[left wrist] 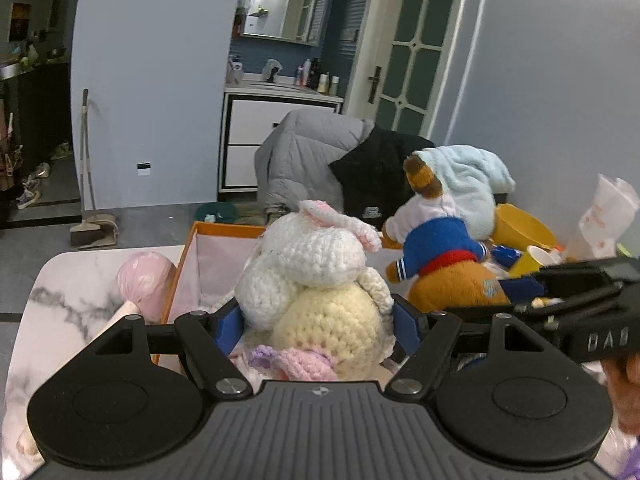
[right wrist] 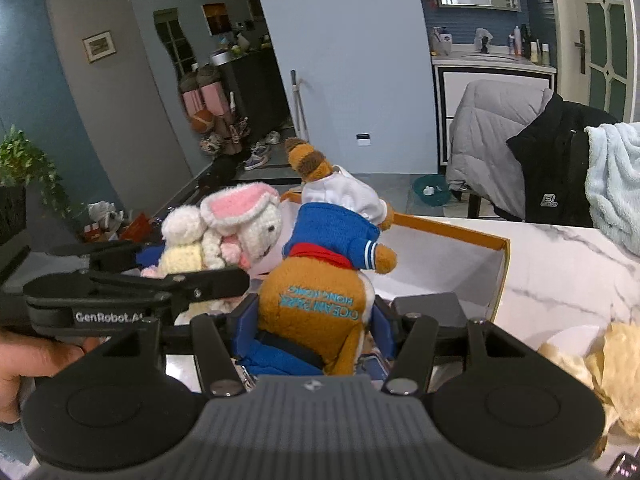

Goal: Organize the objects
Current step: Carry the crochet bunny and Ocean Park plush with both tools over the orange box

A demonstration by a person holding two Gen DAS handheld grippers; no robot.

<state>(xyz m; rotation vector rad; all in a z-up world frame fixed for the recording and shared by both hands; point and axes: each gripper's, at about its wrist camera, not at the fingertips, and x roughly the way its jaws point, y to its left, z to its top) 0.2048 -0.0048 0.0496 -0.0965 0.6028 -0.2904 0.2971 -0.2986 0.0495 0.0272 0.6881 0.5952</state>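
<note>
Two toys are up in the air over the orange box (right wrist: 460,232) on the marble table (right wrist: 568,264): left gripper (left wrist: 318,320) is clamped on a crocheted bunny (left wrist: 316,280), right gripper (right wrist: 316,328) is clamped on a brown plush animal (right wrist: 320,300) in a blue jacket, side by side.

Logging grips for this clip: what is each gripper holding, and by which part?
Left gripper: crocheted bunny, clamped at its cream-yellow body. Right gripper: brown plush toy, clamped around its lower body.
</note>
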